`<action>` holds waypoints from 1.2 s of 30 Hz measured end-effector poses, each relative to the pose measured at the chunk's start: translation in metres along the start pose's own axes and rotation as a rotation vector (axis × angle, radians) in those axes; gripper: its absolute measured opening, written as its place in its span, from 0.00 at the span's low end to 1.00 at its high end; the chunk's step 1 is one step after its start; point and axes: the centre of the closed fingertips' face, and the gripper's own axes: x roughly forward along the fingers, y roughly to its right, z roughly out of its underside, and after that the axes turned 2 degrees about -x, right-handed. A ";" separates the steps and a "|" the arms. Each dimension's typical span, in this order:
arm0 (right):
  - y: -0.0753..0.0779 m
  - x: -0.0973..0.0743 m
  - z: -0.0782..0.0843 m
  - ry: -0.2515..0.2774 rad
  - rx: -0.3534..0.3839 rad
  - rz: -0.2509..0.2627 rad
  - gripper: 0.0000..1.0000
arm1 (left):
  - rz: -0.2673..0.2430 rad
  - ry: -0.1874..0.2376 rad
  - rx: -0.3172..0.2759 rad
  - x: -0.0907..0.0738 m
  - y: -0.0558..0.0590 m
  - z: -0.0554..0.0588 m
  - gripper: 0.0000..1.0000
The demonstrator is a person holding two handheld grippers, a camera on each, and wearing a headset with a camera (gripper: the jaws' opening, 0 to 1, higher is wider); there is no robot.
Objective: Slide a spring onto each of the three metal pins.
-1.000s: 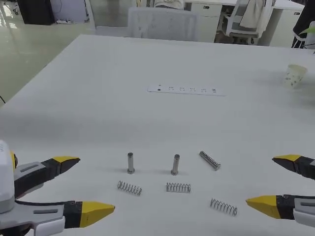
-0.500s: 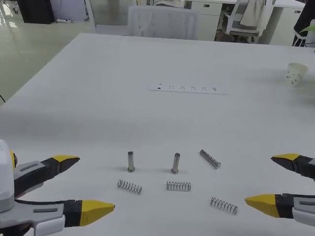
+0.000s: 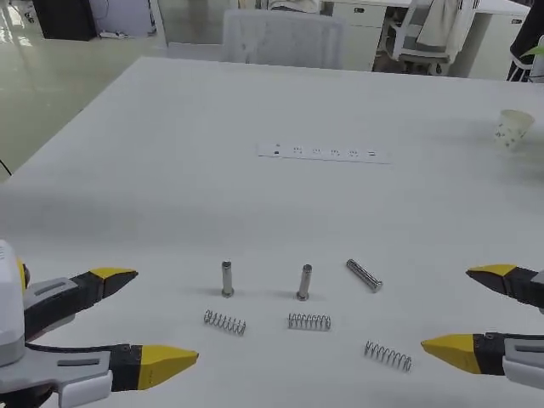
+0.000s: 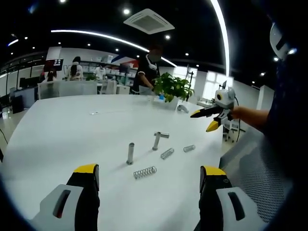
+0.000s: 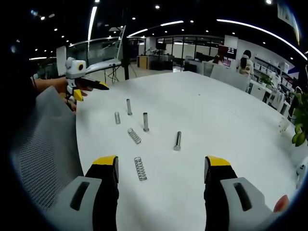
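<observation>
1. Head view is showing the left claw (image 3: 161,316) and the right claw (image 3: 446,308) hovering low at either side of the white surface (image 3: 255,204), each with its jaws standing wide apart and gripping nothing
2. Two metal pins are standing upright, the left pin (image 3: 227,279) and the middle pin (image 3: 304,282); the right pin (image 3: 364,276) is lying on its side, angled away from them
3. Just in front of each pin a coil is lying flat: the left spring (image 3: 224,322), the middle spring (image 3: 308,321) and the right spring (image 3: 388,355), that last one sitting nearest the right claw; none is sitting on a pin yet
4. The springs are looking light, thin-wired and squashy, likely to roll or pop out under a hard pinch, so pinching gently across the coils near one end, leaving the other end free, is seeming wise
5. The pins are looking stiff, smooth and easily tipped; the lying one is probably wanting a hold on its shaft
</observation>
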 end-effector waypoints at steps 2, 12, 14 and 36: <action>0.000 0.000 0.000 -0.001 0.001 0.000 0.72 | 0.000 0.000 -0.001 0.000 0.000 0.000 0.83; 0.002 0.005 0.000 -0.003 0.012 0.002 0.72 | 0.006 -0.005 0.001 0.002 0.000 0.000 0.83; 0.003 0.007 -0.001 -0.004 0.013 0.004 0.72 | 0.006 -0.007 0.001 0.002 0.000 0.001 0.83; 0.026 0.051 -0.018 -0.080 -0.021 -0.004 0.64 | 0.000 -0.007 -0.007 0.000 -0.001 0.004 0.83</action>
